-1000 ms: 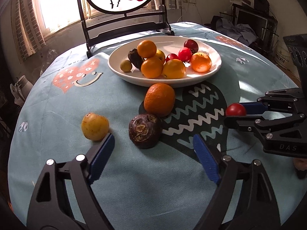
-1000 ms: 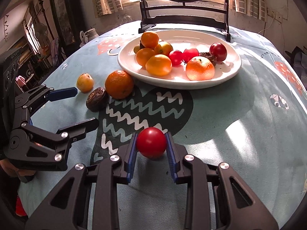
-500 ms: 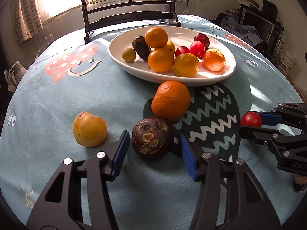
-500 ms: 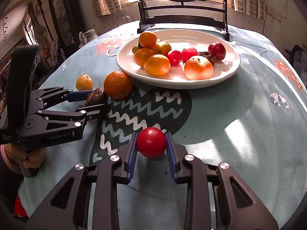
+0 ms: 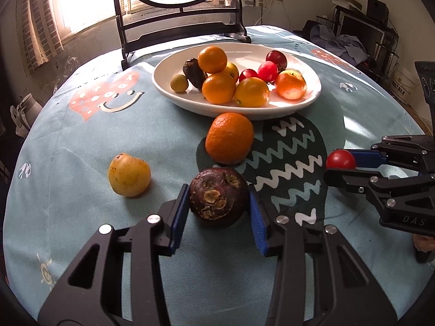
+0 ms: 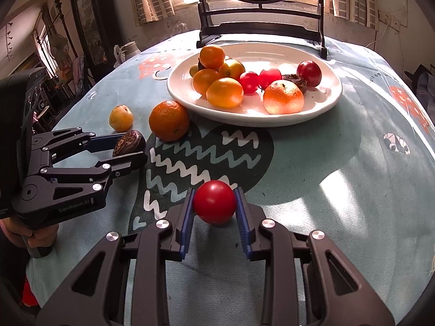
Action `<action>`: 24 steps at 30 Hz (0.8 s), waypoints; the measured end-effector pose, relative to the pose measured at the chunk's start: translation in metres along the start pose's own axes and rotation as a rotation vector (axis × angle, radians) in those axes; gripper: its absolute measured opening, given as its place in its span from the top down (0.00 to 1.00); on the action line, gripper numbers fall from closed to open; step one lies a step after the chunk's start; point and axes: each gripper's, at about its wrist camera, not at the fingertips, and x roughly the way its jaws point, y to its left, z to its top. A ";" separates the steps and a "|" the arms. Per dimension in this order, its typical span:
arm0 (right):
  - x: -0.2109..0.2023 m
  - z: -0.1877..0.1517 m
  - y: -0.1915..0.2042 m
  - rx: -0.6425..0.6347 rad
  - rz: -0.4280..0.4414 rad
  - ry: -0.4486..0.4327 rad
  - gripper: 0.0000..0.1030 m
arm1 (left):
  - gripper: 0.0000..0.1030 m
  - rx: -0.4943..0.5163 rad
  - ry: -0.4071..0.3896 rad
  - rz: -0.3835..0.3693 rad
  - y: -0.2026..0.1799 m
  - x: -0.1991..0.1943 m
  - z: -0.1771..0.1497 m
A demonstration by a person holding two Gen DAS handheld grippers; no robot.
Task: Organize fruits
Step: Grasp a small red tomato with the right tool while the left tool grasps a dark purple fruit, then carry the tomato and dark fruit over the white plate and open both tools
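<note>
The left gripper [image 5: 218,206] has its blue ribbed pads closed against both sides of a dark purple-brown fruit [image 5: 218,197], round with a wrinkled, scarred skin, which rests on the tablecloth [image 5: 81,141]. The black arms behind the pads are angular, matte, with silver bolt heads. Just beyond this fruit sits a pebbled, slightly flattened loose orange [image 5: 229,138], touching the near edge of the plate [image 5: 163,87]. To the left, apart from both, lies a small yellow fruit [image 5: 129,175], pear-like, with brown specks.

The right gripper [image 6: 214,212] clamps a smooth, glossy red fruit [image 6: 214,201] between its blue pads, low over the cloth, near the right side of the table.

The plate is a wide, shallow oval of glazed white ceramic at the far middle of the table. It holds a heap of smooth oranges [image 5: 218,88], a dimpled mandarin [image 5: 291,84] in sunlight, several shiny red fruits [image 5: 267,71], a small yellow-green one [image 5: 179,82] and a shrivelled dark one [image 5: 194,72].

The tablecloth is soft pale-blue fabric printed with a dark zigzag patch and an orange smiling shape. Behind the plate stands a black wooden stand [image 5: 176,24] with a round painted panel.
</note>
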 end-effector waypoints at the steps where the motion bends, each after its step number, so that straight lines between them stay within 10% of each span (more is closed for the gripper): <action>1: -0.001 0.000 0.001 -0.004 0.008 -0.006 0.70 | 0.59 0.002 -0.009 0.001 -0.002 -0.004 -0.001; 12: -0.031 0.020 -0.021 0.081 -0.027 -0.217 0.70 | 0.59 -0.041 -0.133 -0.058 0.002 -0.043 0.024; 24: 0.006 0.091 -0.080 0.189 -0.088 -0.312 0.70 | 0.59 -0.035 -0.144 -0.027 0.006 0.026 0.134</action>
